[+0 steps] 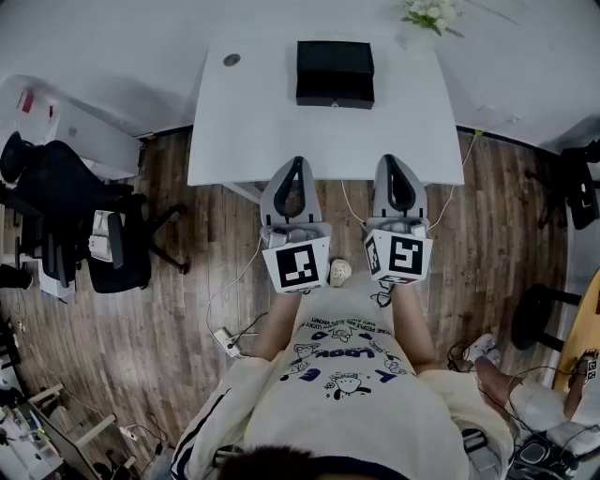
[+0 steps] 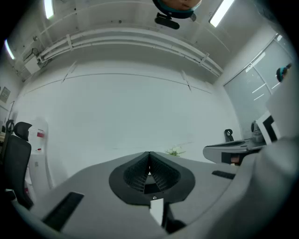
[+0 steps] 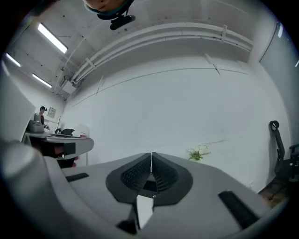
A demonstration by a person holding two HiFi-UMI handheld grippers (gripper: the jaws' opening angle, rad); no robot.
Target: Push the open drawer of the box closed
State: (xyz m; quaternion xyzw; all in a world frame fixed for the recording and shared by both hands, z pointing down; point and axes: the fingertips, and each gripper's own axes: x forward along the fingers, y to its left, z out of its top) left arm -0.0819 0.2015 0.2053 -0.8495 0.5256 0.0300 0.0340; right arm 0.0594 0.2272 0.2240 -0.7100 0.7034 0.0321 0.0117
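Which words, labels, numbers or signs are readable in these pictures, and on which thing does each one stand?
Nothing reads with certainty.
Shirt: blue printed letters, upside down, too blurred to read.
Cubes of the left hand-held gripper and right hand-held gripper: black square markers, no words.
White unit: red labels, too small to read.
Black box: no lettering shows.

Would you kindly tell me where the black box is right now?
In the head view, the black box sits at the white table's far edge, near its middle, just left of the flowers.
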